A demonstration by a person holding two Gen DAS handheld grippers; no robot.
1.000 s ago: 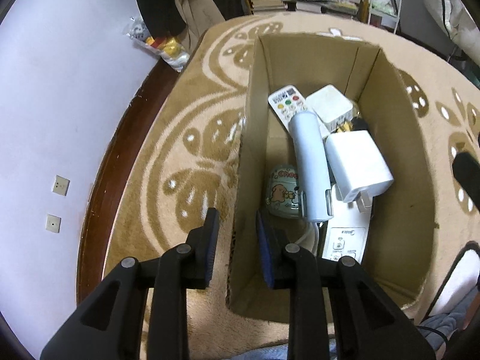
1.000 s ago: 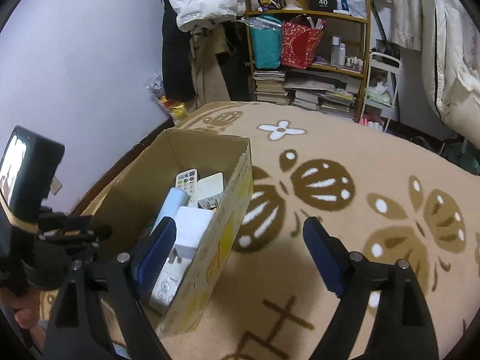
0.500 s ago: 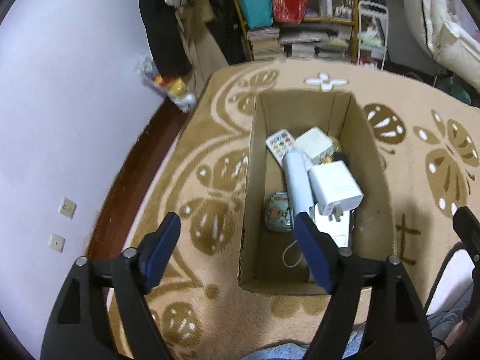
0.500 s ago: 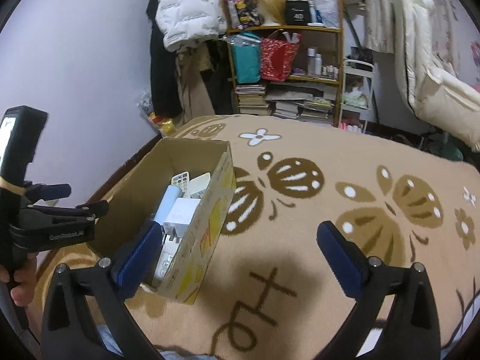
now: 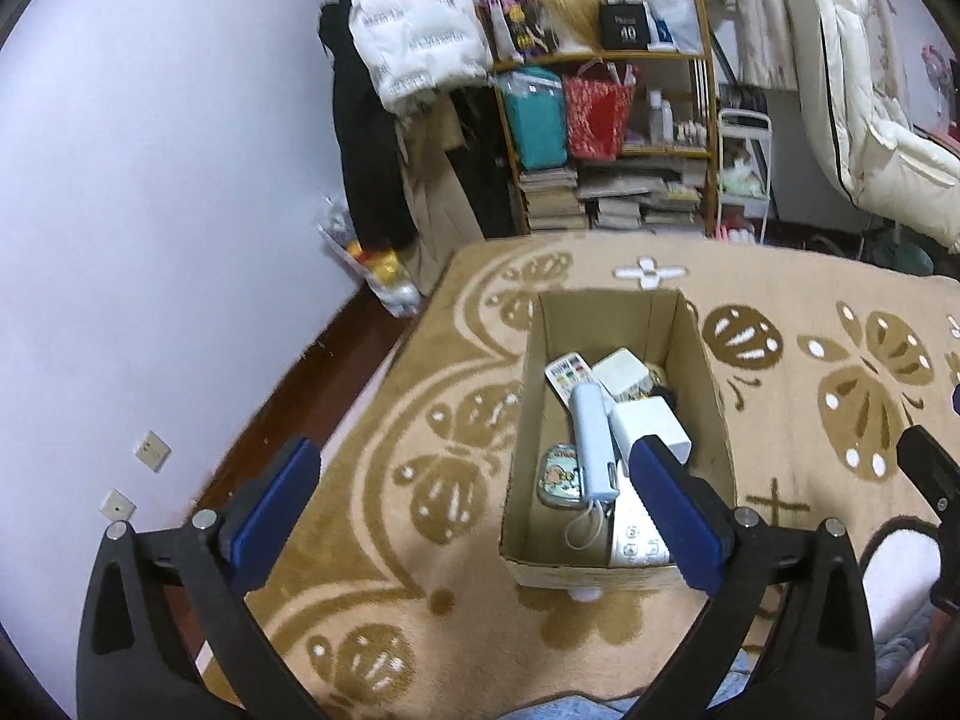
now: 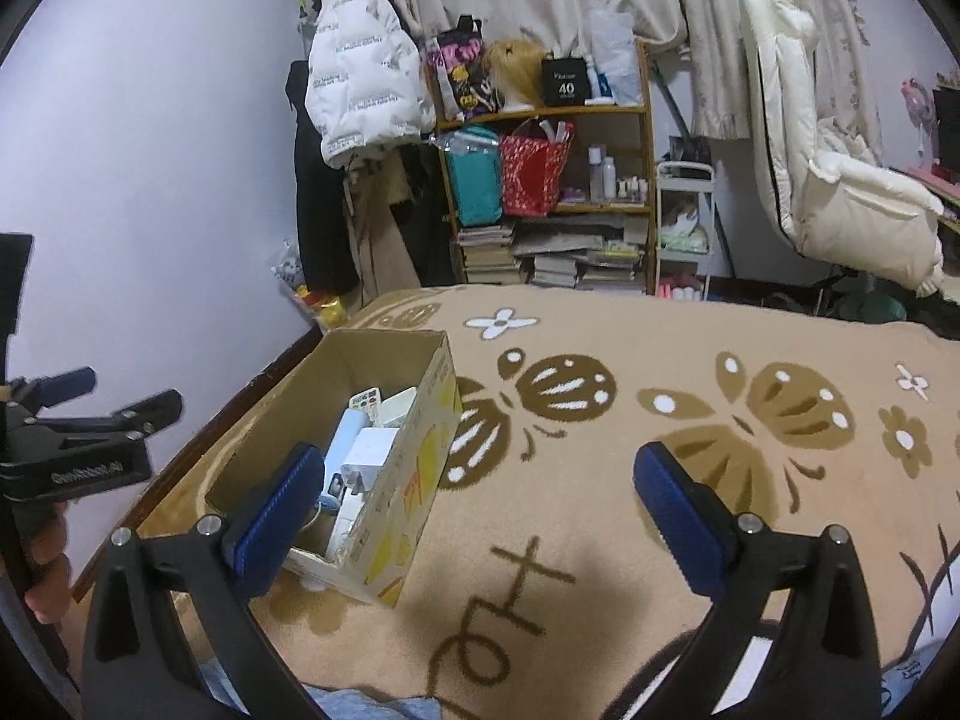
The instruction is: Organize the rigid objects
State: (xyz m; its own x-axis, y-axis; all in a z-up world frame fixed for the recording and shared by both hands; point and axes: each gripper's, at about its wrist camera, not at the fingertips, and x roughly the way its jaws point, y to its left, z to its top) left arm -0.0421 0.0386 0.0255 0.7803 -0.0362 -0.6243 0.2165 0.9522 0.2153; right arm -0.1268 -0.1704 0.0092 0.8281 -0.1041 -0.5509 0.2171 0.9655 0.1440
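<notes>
Left claw (image 5: 474, 501) backed off, spread empty | box (image 5: 708, 384) ahead | right claw (image 6: 480, 507) spread empty

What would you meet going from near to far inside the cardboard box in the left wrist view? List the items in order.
White device with buttons → cartoon tin → pale blue cylinder → white remote with coloured buttons, all inside the cardboard box.

dim indoor light | soft shadows | fisheye edges | slight blur
</notes>
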